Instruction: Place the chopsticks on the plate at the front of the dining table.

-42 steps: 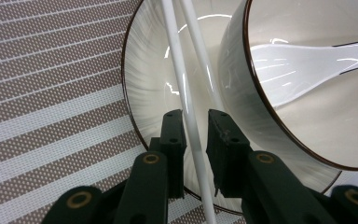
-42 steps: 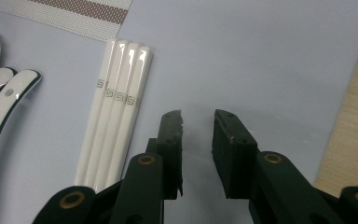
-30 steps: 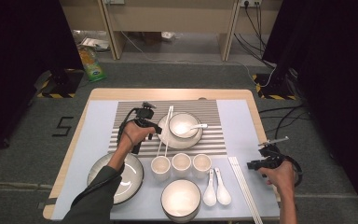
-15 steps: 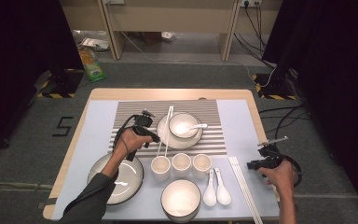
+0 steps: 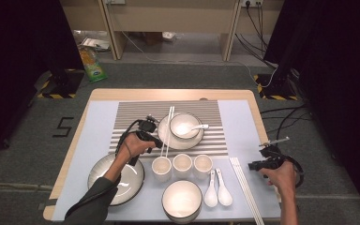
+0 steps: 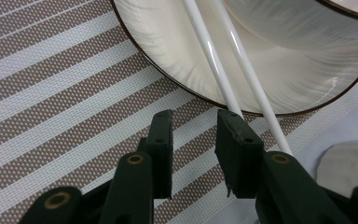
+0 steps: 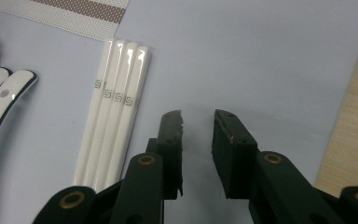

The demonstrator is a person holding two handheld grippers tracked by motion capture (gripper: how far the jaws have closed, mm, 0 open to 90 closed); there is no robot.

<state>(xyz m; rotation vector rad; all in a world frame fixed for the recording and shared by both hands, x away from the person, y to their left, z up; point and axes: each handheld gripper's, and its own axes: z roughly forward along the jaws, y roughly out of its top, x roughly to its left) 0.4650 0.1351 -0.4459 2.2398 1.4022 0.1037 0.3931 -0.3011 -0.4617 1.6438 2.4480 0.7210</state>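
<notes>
A pair of white chopsticks (image 5: 168, 131) lies with its far end on a plate (image 5: 168, 138) that carries a bowl (image 5: 183, 123) with a spoon (image 5: 198, 126). My left gripper (image 5: 158, 142) hovers low at the chopsticks' near end. In the left gripper view it (image 6: 193, 126) is open with only striped mat in the gap, and the chopsticks (image 6: 214, 70) run just past the right jaw. My right gripper (image 5: 253, 165) stands open over blue mat, beside a bundle of white chopsticks (image 7: 112, 107).
Three small cups (image 5: 182, 164) stand in a row near the left gripper. A large bowl (image 5: 182, 199), two spoons (image 5: 218, 187) and a big plate (image 5: 133, 180) lie at the front. The table's wooden edge (image 7: 354, 116) is just right of the right gripper.
My left gripper has slid a little toward the person along the chopsticks. The right gripper has stayed in place.
</notes>
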